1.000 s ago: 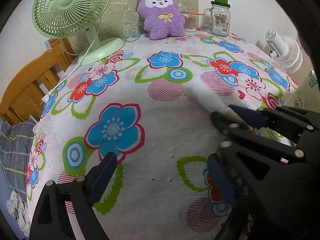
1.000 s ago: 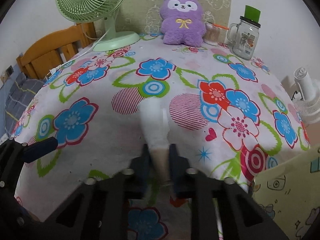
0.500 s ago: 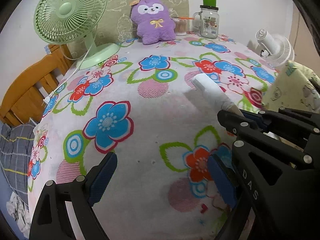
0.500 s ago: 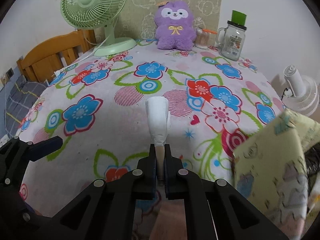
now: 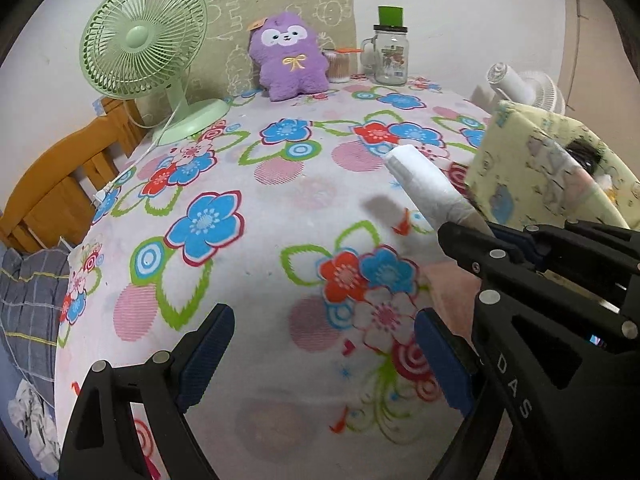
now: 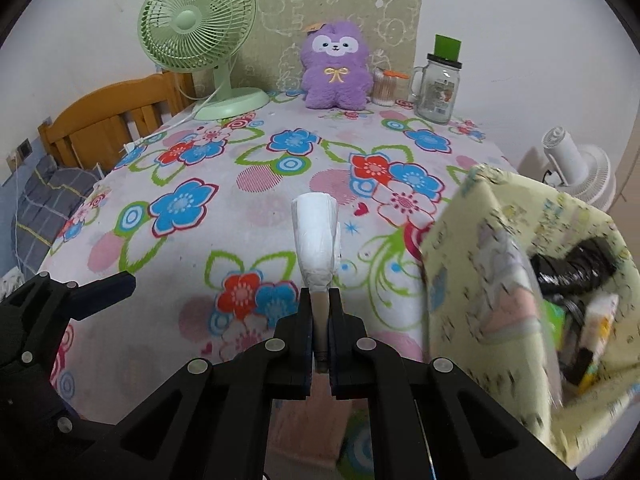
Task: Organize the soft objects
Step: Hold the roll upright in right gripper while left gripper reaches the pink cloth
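Observation:
A white rolled soft bundle (image 6: 314,236) with a beige end sticks out ahead of my right gripper (image 6: 320,300), which is shut on that beige end and holds it above the floral tablecloth (image 6: 180,264). The left wrist view shows the same bundle (image 5: 424,184) slanting up from the right gripper (image 5: 476,240). My left gripper (image 5: 320,328) hangs open over the cloth near the table's front, nothing between its blue pads (image 5: 208,344). A purple plush toy (image 6: 336,66) sits upright at the table's far edge. An open pale-yellow fabric box (image 6: 480,260) stands just right of the bundle.
A green desk fan (image 6: 196,24) stands at the back left, its cord trailing off the table. A glass jar mug (image 6: 438,88) and a cotton-swab tub (image 6: 386,88) sit beside the plush. A wooden chair (image 6: 104,120) is at left, a white fan (image 6: 576,172) beyond the box.
Both grippers have drawn back toward the table's near edge and risen. The right jaws tightened on the bundle's end and lifted it. The yellow box has come into view at right.

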`<state>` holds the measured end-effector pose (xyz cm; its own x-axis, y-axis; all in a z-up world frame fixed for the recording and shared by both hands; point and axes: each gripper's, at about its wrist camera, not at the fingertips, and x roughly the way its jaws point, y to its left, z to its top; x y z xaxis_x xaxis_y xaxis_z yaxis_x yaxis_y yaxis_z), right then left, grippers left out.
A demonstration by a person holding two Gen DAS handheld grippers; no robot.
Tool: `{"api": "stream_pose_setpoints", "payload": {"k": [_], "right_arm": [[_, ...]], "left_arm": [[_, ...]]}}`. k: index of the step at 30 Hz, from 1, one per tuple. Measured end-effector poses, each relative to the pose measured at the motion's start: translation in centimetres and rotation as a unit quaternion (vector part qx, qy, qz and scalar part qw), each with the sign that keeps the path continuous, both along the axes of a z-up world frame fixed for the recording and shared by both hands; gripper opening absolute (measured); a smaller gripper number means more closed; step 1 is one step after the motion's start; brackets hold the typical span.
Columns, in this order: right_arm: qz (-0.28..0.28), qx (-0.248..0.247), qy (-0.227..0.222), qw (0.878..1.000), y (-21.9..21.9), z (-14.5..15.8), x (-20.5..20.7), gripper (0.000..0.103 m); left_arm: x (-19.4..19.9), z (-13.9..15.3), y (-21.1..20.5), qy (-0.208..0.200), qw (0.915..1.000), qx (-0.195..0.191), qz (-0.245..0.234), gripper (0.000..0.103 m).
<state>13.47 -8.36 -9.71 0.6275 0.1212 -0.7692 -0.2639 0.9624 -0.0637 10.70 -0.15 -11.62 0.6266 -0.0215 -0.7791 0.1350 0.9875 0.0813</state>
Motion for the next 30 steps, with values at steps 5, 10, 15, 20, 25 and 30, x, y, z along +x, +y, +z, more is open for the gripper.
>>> {"api": "stream_pose_setpoints", "payload": {"k": [5,10,15,20,25,30], "right_arm": [[-0.005,-0.003,-0.007,1.000,-0.7,0.4,-1.9,0.008],[-0.012,-0.004,-0.012,1.000,-1.6,0.7,-3.6,0.008],[-0.021,-0.006,-0.011,1.000,-2.5,0.5,-4.9,0.008],[-0.031,-0.007,-0.010,0.999,-3.4,0.2,-5.6,0.008],[-0.041,-0.006,-0.005,0.999,-4.5,-0.3,-6.2,0.008],[-0.049,-0.002,0.003,0.999,-5.5,-0.8,-6.4,0.008]], "left_arm": [[-1.4,-0.1,-0.7,-0.004,0.9999,-0.005,-0.009,0.093],[-2.5,-0.2,-1.4,-0.008,0.9997,-0.007,-0.021,0.093],[-3.3,-0.4,-2.2,-0.010,0.9992,-0.017,-0.036,0.093],[-3.9,-0.8,-3.2,-0.008,0.9986,-0.016,-0.049,0.093],[-4.1,-1.4,-4.3,-0.004,0.9982,-0.012,-0.058,0.093],[-3.9,-2.0,-5.2,0.001,0.9982,-0.001,-0.060,0.093]]}}
